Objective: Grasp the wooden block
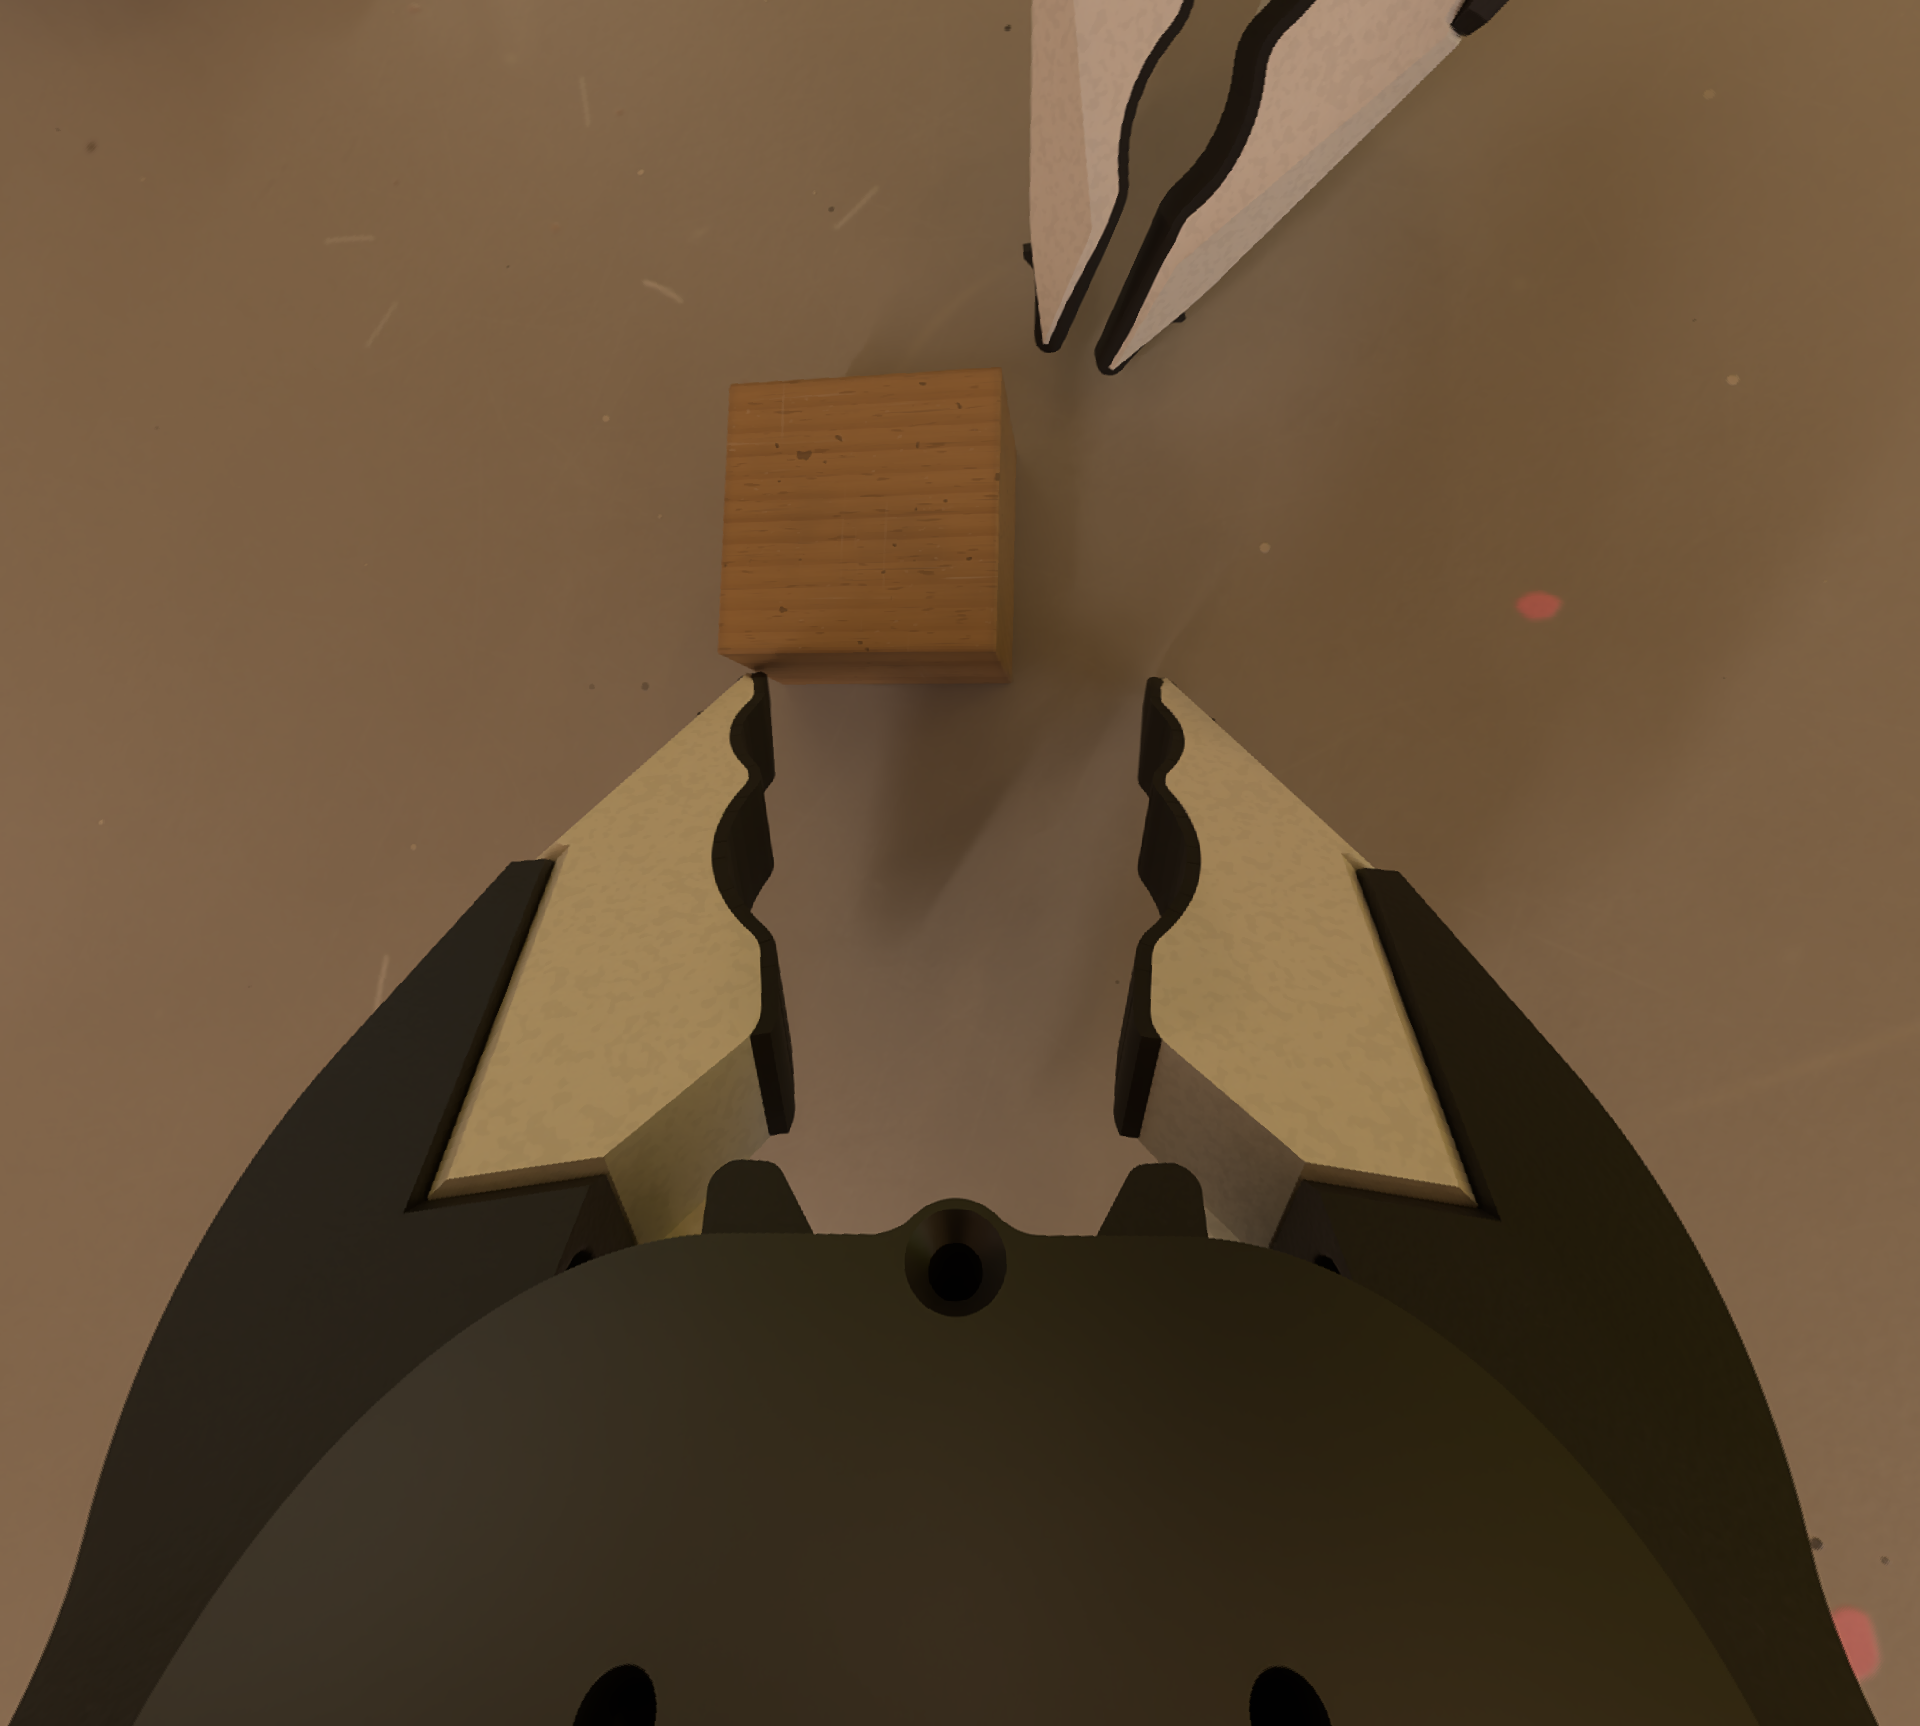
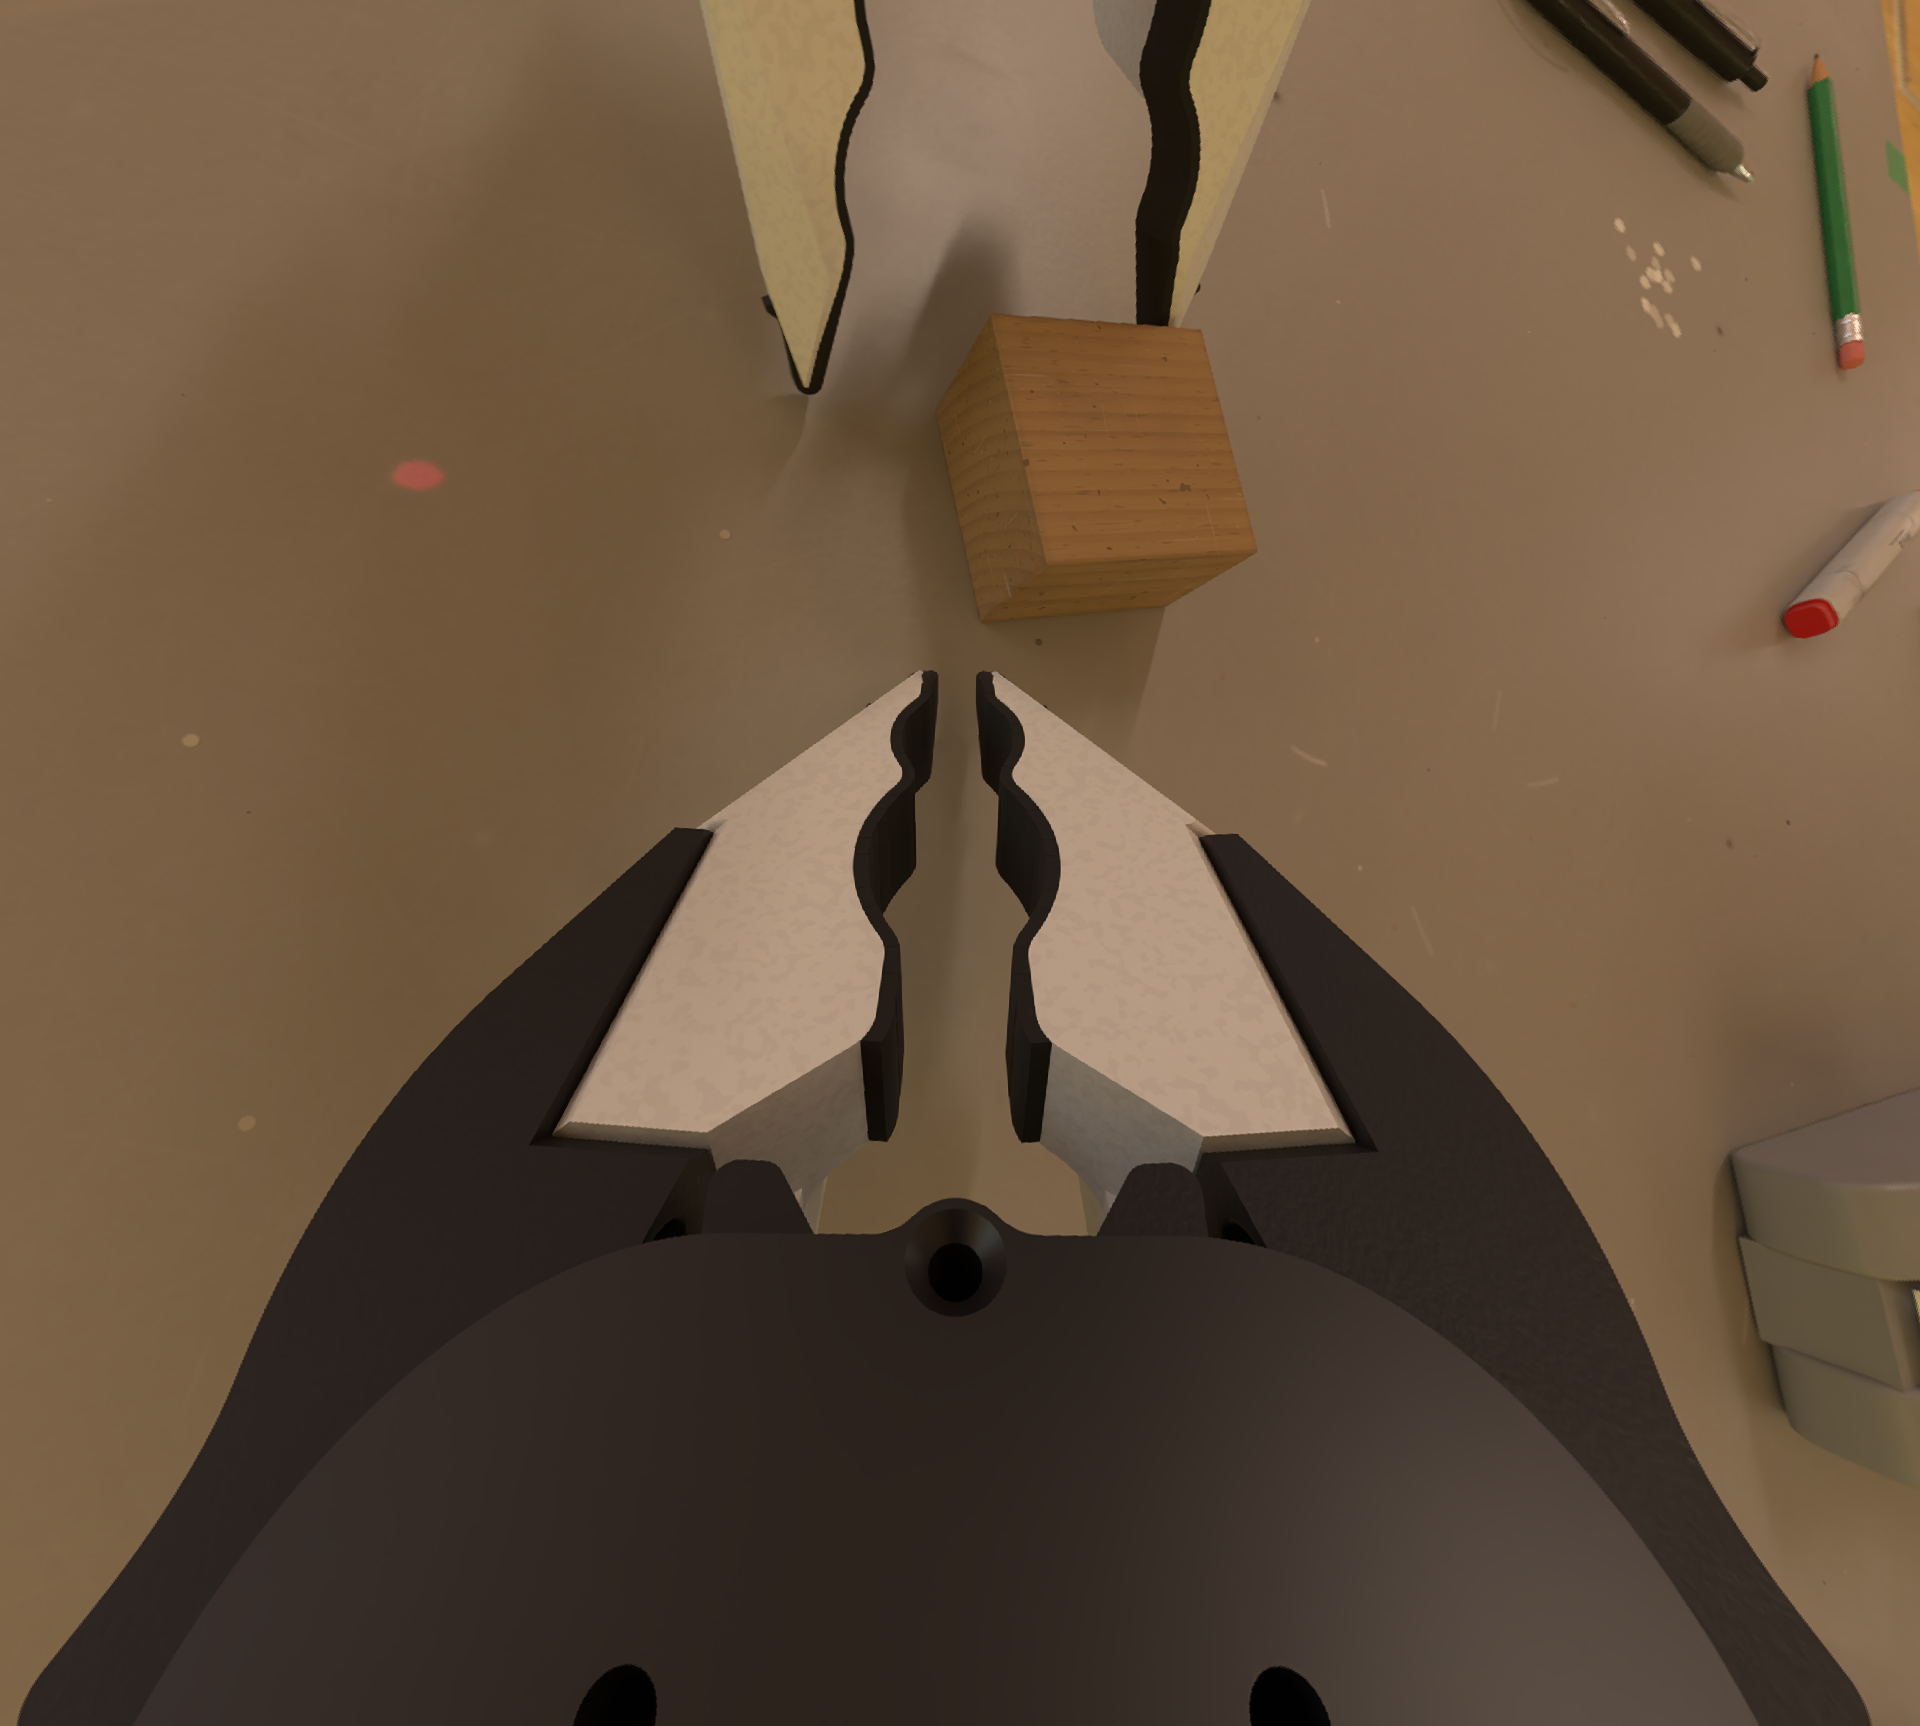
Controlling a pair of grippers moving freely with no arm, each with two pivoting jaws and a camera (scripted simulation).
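Wooden block [image 1: 864,523] sits flat on the tan desk [image 1: 364,533], mid-surface, well clear of any edge. Left gripper [image 1: 956,684]: fingers spread wide, tips just short of the block, not around it. Right gripper [image 2: 956,677]: fingers nearly pressed together, only a thin gap, holding nothing, beside the block. Green pencil [image 2: 1834,211], black pens [image 2: 1631,45] and red-capped marker [image 2: 1855,570] lie toward the desk's edge.

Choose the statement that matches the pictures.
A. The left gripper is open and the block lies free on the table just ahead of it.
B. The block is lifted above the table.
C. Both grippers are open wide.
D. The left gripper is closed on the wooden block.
A. The left gripper stands with its jaws wide apart, and the wooden block rests on the table just past its fingertips, ungrasped; the right gripper is nearly closed and empty.
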